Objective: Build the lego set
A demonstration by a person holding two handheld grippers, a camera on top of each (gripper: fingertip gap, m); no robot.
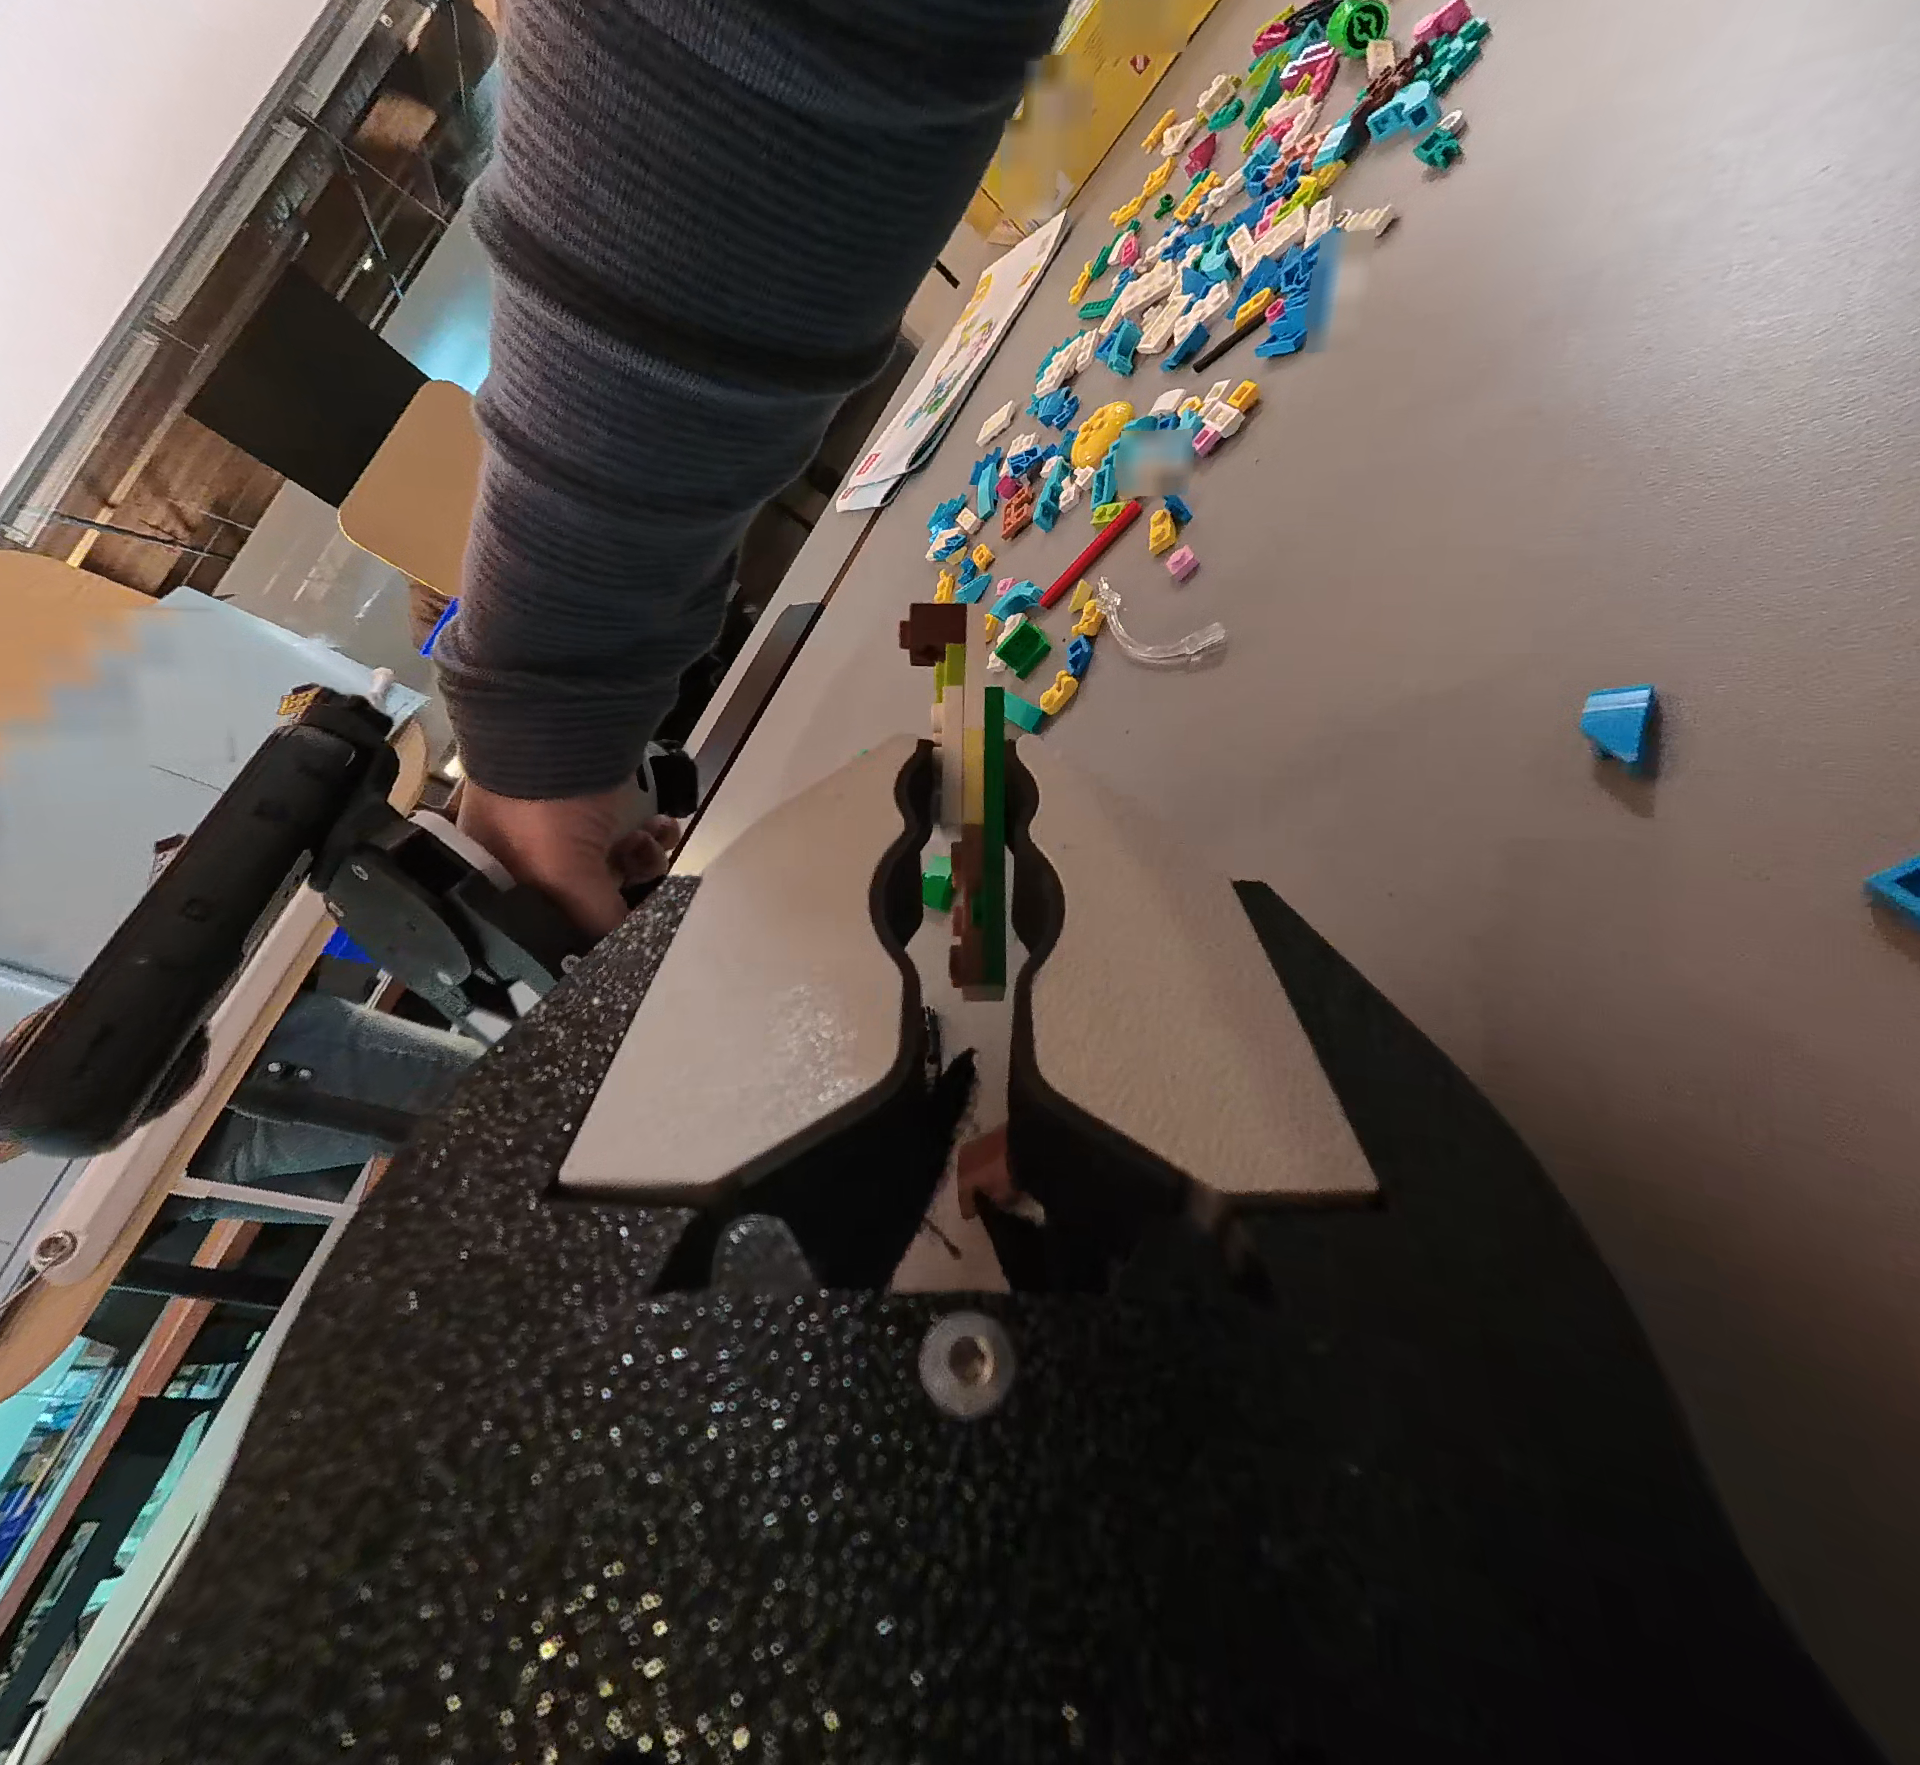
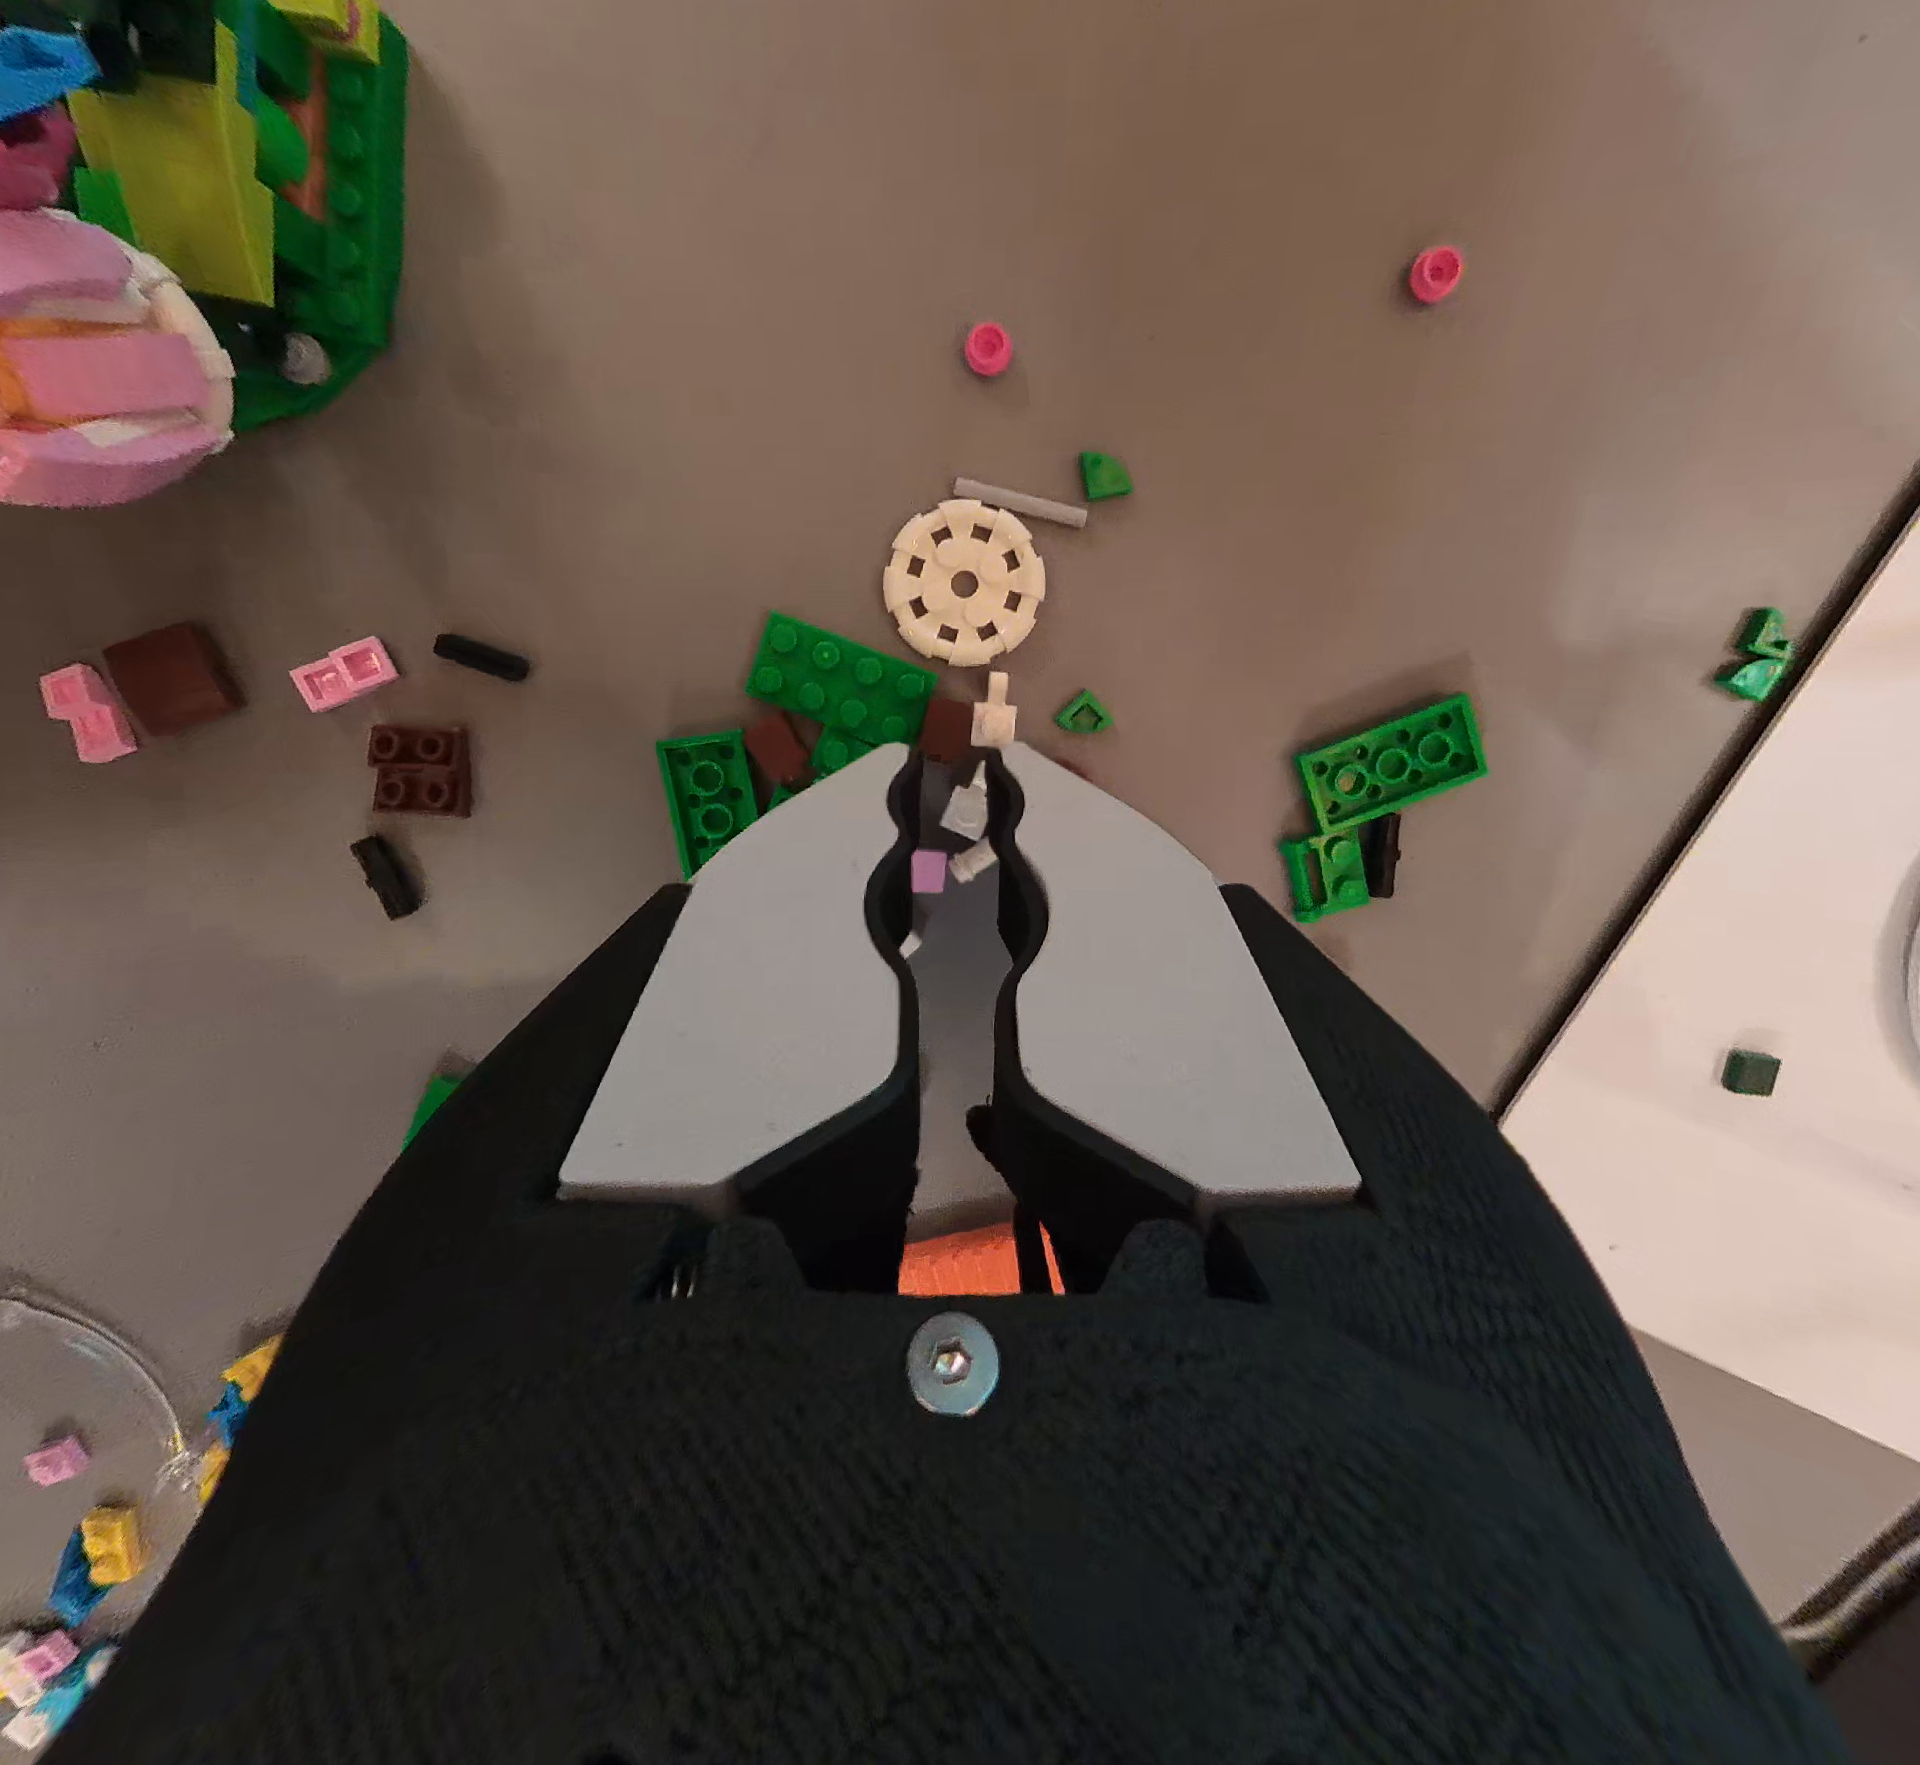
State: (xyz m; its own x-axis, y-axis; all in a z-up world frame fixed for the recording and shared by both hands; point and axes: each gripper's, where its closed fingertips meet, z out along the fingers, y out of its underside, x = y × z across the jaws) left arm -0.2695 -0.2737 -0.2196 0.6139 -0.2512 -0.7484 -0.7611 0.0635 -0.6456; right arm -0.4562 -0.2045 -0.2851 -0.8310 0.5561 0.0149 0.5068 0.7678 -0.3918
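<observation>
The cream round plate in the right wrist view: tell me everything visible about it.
The cream round plate lies flat on the grey table, underside up by the look of it: a ring of square recesses around a small centre hole. It looks like glossy moulded plastic, whole and unattached. It sits just beyond the tips of the right gripper, which does not touch it. A grey bar lies at its far edge and a green plate at its near left edge; whether either touches it is unclear.
</observation>
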